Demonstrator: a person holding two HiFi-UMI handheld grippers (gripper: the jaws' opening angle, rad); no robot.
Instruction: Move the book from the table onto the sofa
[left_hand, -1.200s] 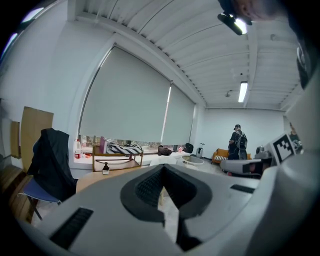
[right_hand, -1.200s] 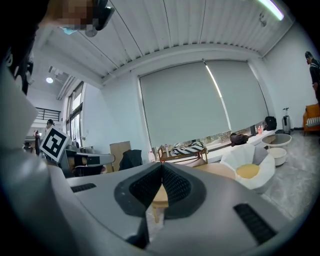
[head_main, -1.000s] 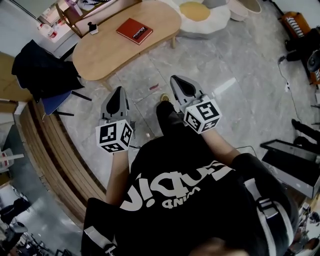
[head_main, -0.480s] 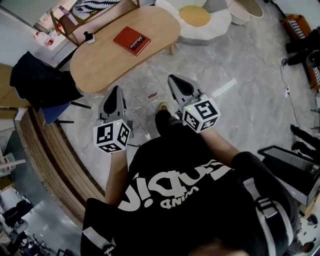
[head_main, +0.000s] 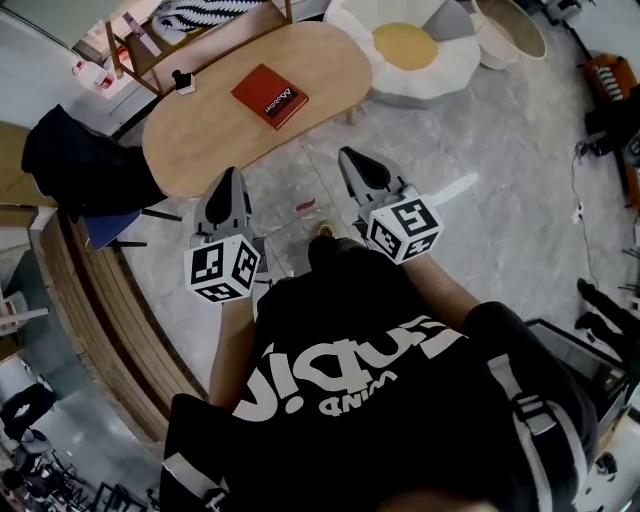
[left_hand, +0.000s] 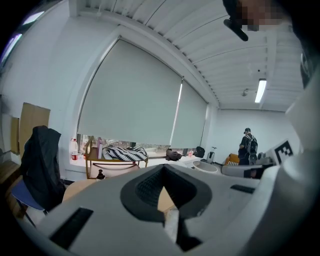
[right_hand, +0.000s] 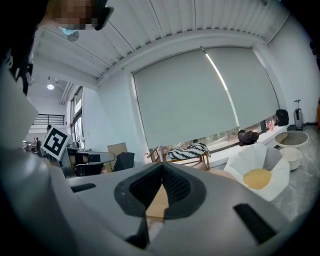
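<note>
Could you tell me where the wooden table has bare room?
The table is bare over its near-left half, between the red book and the jacket-draped chair; so is its right end past the book. A small black object crowds the far-left edge.

Left gripper (left_hand: 162, 172) closed, empty, table (left_hand: 77, 189) ahead

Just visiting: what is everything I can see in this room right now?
table: one, light wood, oval, on the floor
book: one, red, flat on the table
small object: one, black, table's far edge
egg-shaped seat: one, white with yellow centre, floor beside table
jacket: one, dark, over a chair left of table
striped cushion: one, black-and-white, on wooden bench
left claw: one, grey, shut, empty
right claw: one, grey, shut, empty
</note>
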